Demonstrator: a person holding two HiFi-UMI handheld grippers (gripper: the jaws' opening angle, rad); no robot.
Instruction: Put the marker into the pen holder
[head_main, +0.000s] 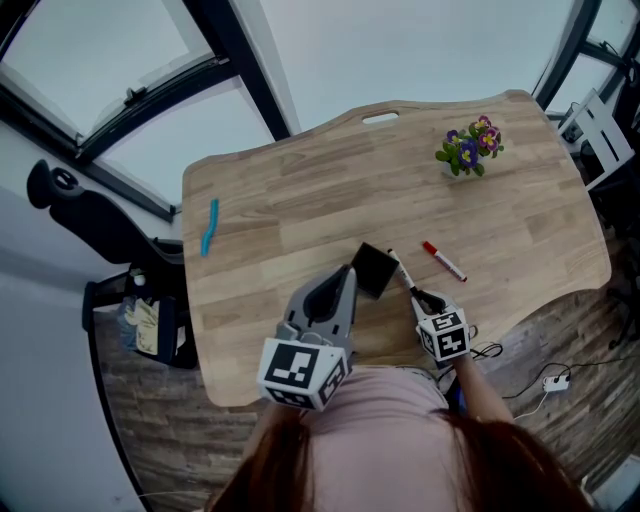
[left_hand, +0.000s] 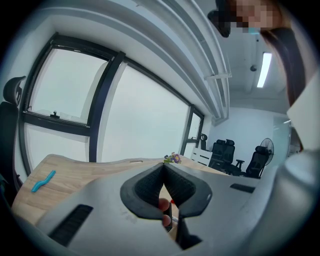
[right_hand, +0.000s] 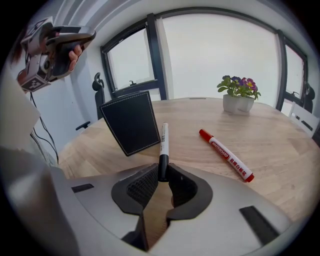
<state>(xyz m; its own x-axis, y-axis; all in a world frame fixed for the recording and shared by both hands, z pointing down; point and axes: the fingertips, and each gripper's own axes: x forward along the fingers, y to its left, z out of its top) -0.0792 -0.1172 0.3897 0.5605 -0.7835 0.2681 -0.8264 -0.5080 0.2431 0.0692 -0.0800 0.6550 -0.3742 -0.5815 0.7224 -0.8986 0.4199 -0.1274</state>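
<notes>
A black pen holder stands near the front of the wooden table. My right gripper is shut on the black cap end of a white marker. The marker's body points toward the holder's right side. A second marker with a red cap lies loose on the table, to the right. My left gripper is held up in the air, left of the holder, with its jaws together and nothing between them. It also shows high in the right gripper view as the left gripper.
A small pot of purple flowers stands at the far right of the table. A blue strip lies near the left edge. A black office chair stands to the left, and cables lie on the floor.
</notes>
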